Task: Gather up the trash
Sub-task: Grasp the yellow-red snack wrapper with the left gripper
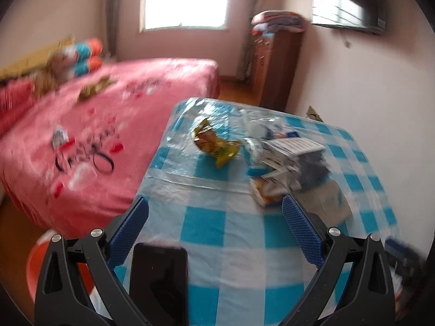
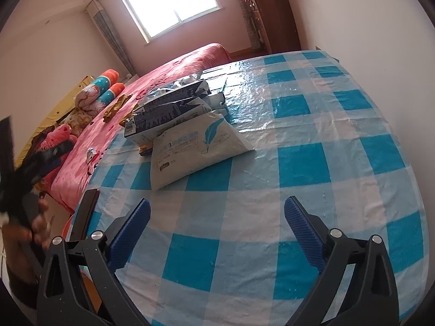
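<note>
A bedroom is seen, with a pink bed (image 1: 108, 125) beside the checked counter (image 2: 312, 163). Trash is heaped mid-counter: a white pouch (image 2: 195, 146) (likely limp, light), creased cartons (image 2: 168, 108) and a crinkled yellow wrapper (image 1: 214, 144), probably slippery. A raised edge or fold should be pinched. The left gripper (image 1: 214, 222) and right gripper (image 2: 217, 222) are spread, empty.
</note>
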Action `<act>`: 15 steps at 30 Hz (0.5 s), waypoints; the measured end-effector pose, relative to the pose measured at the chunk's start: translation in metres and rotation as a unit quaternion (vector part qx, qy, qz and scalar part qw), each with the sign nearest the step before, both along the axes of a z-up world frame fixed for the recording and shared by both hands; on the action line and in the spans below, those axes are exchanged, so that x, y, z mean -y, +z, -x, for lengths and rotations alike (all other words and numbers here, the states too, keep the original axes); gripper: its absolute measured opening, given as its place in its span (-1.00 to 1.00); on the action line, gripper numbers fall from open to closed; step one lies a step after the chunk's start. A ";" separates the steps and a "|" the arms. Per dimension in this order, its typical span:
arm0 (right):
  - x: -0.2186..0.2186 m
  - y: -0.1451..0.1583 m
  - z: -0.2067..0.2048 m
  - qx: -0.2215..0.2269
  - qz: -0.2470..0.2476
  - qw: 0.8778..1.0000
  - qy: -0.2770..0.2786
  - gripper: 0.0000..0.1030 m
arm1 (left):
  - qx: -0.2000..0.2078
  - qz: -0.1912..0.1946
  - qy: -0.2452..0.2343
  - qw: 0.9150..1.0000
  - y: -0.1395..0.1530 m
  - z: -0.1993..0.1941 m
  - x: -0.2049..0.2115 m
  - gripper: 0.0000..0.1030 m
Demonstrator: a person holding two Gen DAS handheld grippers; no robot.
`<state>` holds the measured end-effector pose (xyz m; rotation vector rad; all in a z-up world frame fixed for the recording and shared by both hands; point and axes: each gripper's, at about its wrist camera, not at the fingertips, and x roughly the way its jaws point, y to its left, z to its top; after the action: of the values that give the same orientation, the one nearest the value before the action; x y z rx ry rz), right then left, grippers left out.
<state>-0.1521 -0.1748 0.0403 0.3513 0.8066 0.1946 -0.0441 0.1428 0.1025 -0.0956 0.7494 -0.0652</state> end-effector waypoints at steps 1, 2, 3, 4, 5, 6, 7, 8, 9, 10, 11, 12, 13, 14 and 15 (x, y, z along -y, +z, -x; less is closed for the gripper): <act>0.000 0.000 -0.002 0.002 0.003 1.000 0.002 0.87 | -0.009 0.016 0.011 1.000 -0.002 -0.011 -0.005 0.93; -0.001 0.001 -0.004 0.005 0.010 1.000 0.005 0.72 | -0.013 0.026 0.018 0.999 -0.003 -0.019 -0.008 0.93; -0.001 0.001 -0.007 0.005 0.016 1.000 0.007 0.54 | -0.020 0.037 0.028 0.999 -0.006 -0.031 -0.012 0.93; -0.002 0.000 -0.011 0.002 0.021 1.000 0.012 0.52 | -0.030 0.045 0.039 0.998 -0.010 -0.043 -0.014 0.93; -0.003 -0.001 -0.016 -0.003 0.023 1.000 0.022 0.52 | -0.037 0.050 0.045 0.997 -0.013 -0.050 -0.014 0.93; -0.003 -0.002 -0.021 -0.005 0.022 0.999 0.028 0.52 | -0.044 0.062 0.048 0.996 -0.017 -0.062 -0.014 0.93; -0.002 -0.003 -0.024 -0.005 0.023 0.999 0.029 0.52 | -0.048 0.071 0.048 0.995 -0.020 -0.070 -0.014 0.92; -0.002 -0.004 -0.030 -0.009 0.024 0.999 0.032 0.52 | -0.054 0.076 0.050 0.994 -0.023 -0.079 -0.013 0.93; -0.002 -0.004 -0.036 -0.013 0.023 0.999 0.038 0.55 | -0.064 0.081 0.056 0.993 -0.028 -0.092 -0.012 0.93; -0.002 -0.004 -0.041 -0.015 0.022 0.999 0.043 0.57 | -0.069 0.087 0.059 0.992 -0.031 -0.101 -0.012 0.93; -0.002 -0.004 -0.048 -0.015 0.024 0.999 0.044 0.69 | -0.072 0.092 0.063 0.991 -0.034 -0.108 -0.012 0.93; -0.002 -0.003 -0.052 -0.014 0.025 0.999 0.046 0.79 | -0.075 0.096 0.069 0.990 -0.037 -0.118 -0.012 0.93; -0.002 -0.004 -0.057 -0.013 0.025 0.998 0.051 0.79 | -0.079 0.095 0.077 0.989 -0.041 -0.127 -0.011 0.93; -0.003 -0.004 -0.064 -0.014 0.026 0.998 0.057 0.79 | -0.082 0.094 0.081 0.989 -0.043 -0.132 -0.011 0.93; -0.004 -0.005 -0.069 -0.016 0.025 0.998 0.061 0.79 | -0.087 0.095 0.085 0.988 -0.046 -0.140 -0.011 0.92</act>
<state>-0.0834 -0.1710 0.0354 0.2588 0.8634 0.2827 0.0963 0.1537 0.0560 -0.3488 0.9065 0.0346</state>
